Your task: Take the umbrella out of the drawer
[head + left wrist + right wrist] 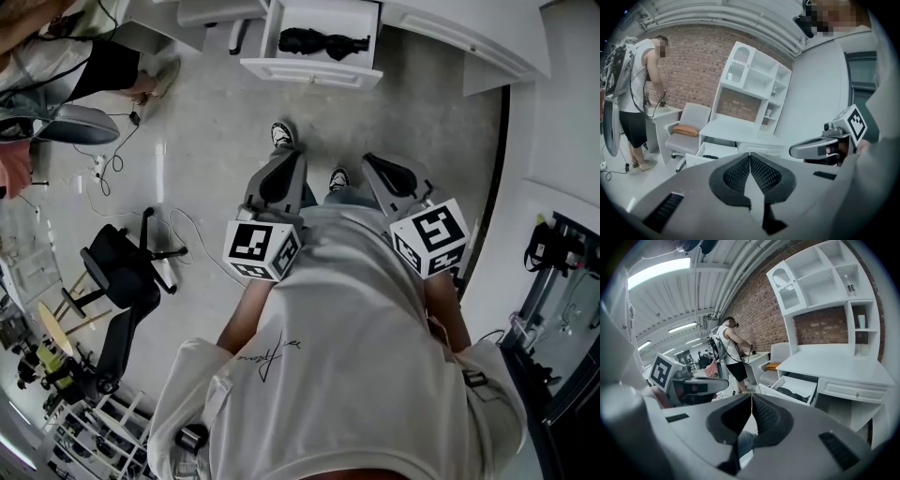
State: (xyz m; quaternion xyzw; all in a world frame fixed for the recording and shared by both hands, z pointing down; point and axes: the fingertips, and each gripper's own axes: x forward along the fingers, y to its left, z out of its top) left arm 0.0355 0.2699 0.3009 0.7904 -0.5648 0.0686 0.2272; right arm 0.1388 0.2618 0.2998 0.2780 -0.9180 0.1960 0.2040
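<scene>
The left gripper point(284, 169) and the right gripper point(377, 164) each have their jaws pressed together on nothing. In the head view they are held side by side at mid-frame, in front of the person's chest, and both tip slightly downward toward the top of the frame. The black umbrella point(323, 42) lies in the open white drawer point(309, 73) at top centre, well apart from both. Pale grey floor point(216, 131) lies between them. A white desk point(834, 364) with shelving stands against a brick wall point(693, 61). A black chair point(122, 272) sits at left.

Head view looks steeply down; both gripper views face forward, all three seemingly sharing the distant drawer point(309, 73).
</scene>
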